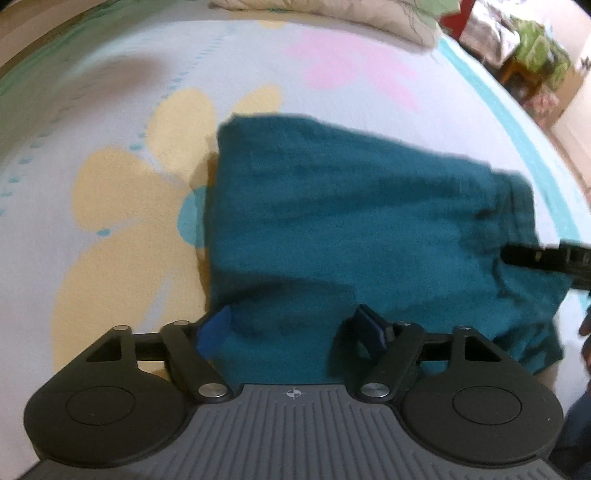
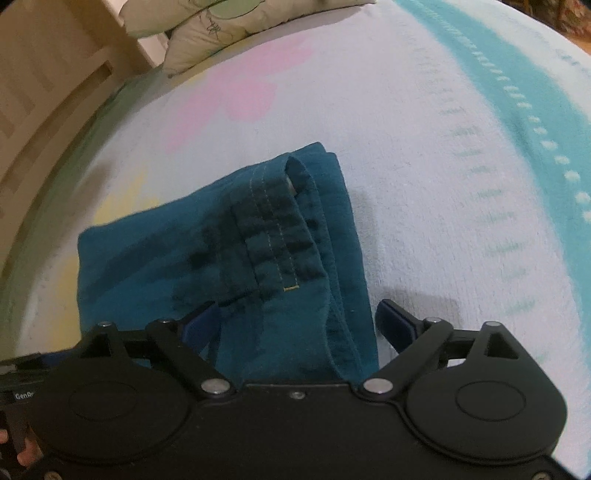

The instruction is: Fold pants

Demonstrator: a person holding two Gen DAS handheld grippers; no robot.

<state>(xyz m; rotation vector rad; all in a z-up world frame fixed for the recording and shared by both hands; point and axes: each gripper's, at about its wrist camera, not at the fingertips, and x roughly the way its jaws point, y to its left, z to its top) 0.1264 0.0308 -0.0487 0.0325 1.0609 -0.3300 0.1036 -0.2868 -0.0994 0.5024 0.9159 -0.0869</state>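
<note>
Two grippers: both spread wide, nothing pinched in either one
Pants [image 1: 351, 218]: teal pair, already folded into a compact bundle, lying flat on the flowered bedspread [image 1: 110, 110] roughly mid-bed
Left gripper [image 1: 291, 330]: fingers apart, sitting over the near edge of the bundle, cloth running between them but not squeezed
Right gripper [image 2: 295, 321]: also wide, straddling the waistband end [image 2: 280, 229] where the stitching and button show
Stage: looks close to done imo, maybe one last fold or just a tidy-up
Tip: if folding again, bite all layers at the near corners, lift low, carry both ends over evenly so edges line up
Watch out: grabbing only the top layer peels the stack open
Pillow [image 2: 207, 26]: up at the head, well apart
</note>
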